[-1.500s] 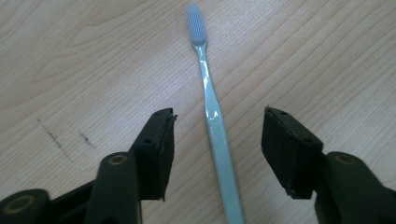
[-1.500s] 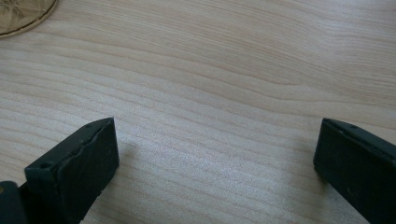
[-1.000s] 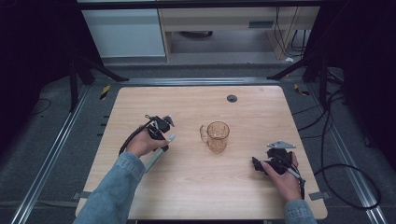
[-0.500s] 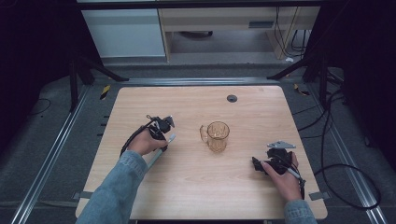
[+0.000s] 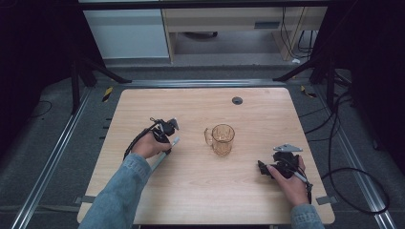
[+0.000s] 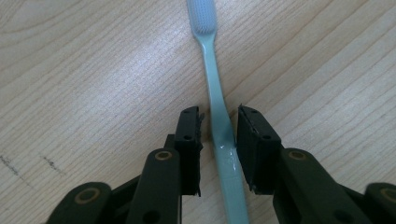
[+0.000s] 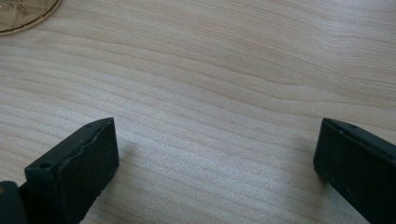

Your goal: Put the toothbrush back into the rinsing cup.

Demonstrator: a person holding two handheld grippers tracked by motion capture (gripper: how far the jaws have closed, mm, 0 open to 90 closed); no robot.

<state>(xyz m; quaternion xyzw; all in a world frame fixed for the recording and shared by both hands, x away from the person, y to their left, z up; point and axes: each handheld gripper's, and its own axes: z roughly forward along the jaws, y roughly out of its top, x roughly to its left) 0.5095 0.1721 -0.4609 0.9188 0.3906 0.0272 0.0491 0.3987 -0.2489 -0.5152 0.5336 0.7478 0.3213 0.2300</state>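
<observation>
Left tongs (image 6: 218, 126) down on the bench (image 5: 200, 191), left of center. The jaws straddle the handle of a pale green toothbrush (image 6: 215, 93), one on each side. The right jaw looks to be against the handle, with a thin gap showing at the left jaw, so they are closing in but I can't tell if it's a firm clamp. The toothbrush lies flat on the wood, bristle head pointing away from the tongs. From the high view it (image 5: 165, 155) shows as a pale strip beside the left hand (image 5: 148, 147).

Right tongs (image 7: 215, 154) are spread wide with nothing but bare wood between the jaws. They sit low over the bench near its front right, held in the right hand (image 5: 289, 179).

Amber glass mug (image 5: 222, 139) stands upright mid-bench between the two hands, handle facing the left side. Its patterned base edge (image 7: 23, 14) shows in the corner of the right gripper view. Small dark grommet (image 5: 237, 100) toward the far edge.
</observation>
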